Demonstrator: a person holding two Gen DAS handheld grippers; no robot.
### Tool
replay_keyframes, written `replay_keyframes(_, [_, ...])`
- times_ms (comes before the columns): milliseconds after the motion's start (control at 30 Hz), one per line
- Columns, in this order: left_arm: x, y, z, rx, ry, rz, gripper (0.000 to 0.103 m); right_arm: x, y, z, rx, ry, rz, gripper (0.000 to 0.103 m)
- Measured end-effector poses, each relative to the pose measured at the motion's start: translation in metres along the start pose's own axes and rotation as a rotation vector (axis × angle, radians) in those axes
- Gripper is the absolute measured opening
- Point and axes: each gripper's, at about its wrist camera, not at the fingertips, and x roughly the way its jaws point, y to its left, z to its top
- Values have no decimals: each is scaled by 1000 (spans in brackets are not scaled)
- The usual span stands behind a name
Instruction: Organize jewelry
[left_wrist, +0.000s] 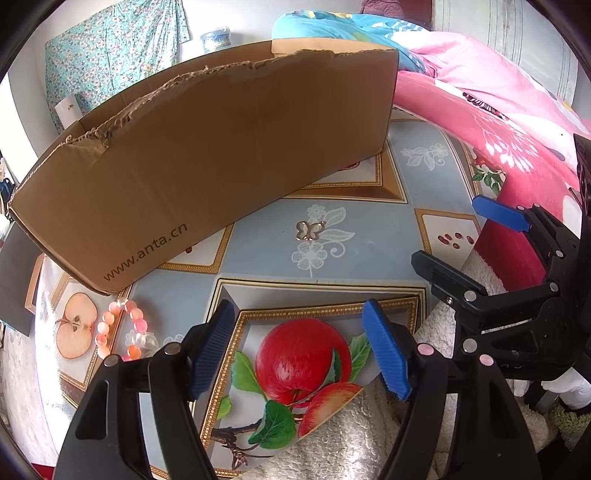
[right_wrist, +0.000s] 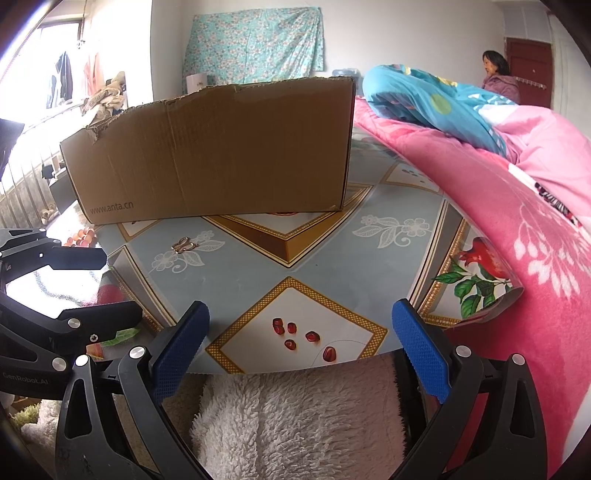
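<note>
Setting was a home bedroom: pink floral quilt (right_wrist: 517, 206) and blue bedding (right_wrist: 424, 96) beside the worktop (right_wrist: 332, 251), floral cloth (right_wrist: 255, 44) hung on wall, clothes (right_wrist: 62, 79) by window.

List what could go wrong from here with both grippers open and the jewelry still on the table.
1. The butterfly charm lies flat and small on the slick tablecloth; the pads may slide it instead of lifting it.
2. The bead bracelet sits close beside the box, so the left gripper could bump the box wall.
3. The right gripper is close by; both could collide.
</note>
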Motion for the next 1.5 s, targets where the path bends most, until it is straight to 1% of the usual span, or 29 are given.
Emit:
replay_keyframes(1033, [0,4,-2,-27,-10,-7,75,0,-1,0,-1,1,-5,95])
replay_keyframes(1333, [0,7,-5,-43,-20,-10,78,-3,2,2,2,-9,-52,95])
replay_keyframes(1500, [0,9,-6,-48,-25,-9,80,-5,5,9,-12,-32,-55,95])
